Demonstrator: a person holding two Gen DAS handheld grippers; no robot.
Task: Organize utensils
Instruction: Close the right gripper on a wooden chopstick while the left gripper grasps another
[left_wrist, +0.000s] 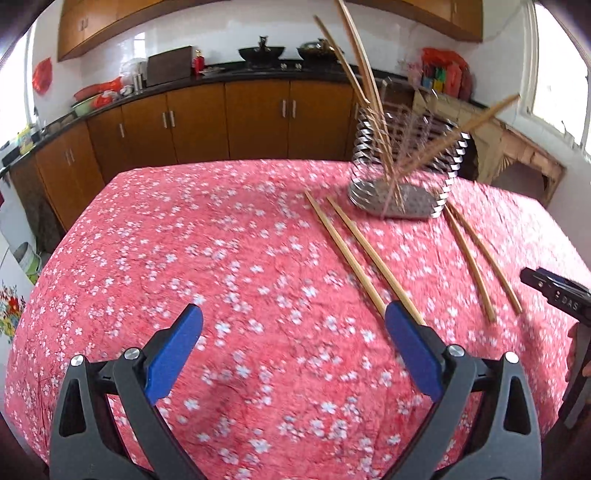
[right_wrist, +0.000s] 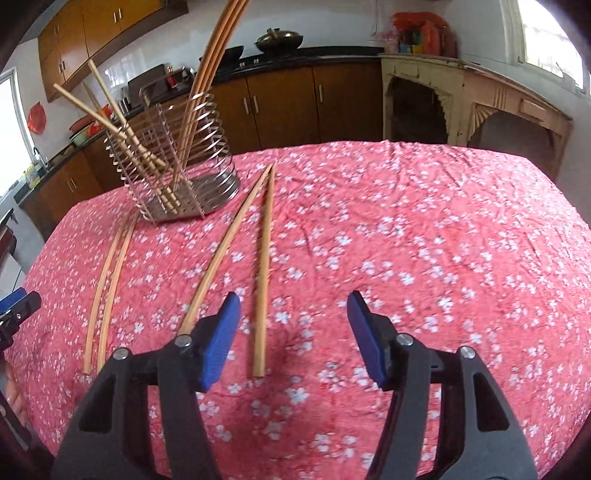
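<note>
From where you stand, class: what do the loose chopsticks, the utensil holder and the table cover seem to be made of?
Chopsticks: pale tan, matte, plain; likely bamboo or wood.
Utensil holder: shiny silver wire coils over a perforated base; probably stainless steel.
Table cover: red with white blossoms, creased; looks like cloth, though thin plastic sheeting is possible.

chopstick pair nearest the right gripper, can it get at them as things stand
Probably yes: the right gripper is open and empty, the near chopstick pair lies flat on the tablecloth, and nothing sits between them.
</note>
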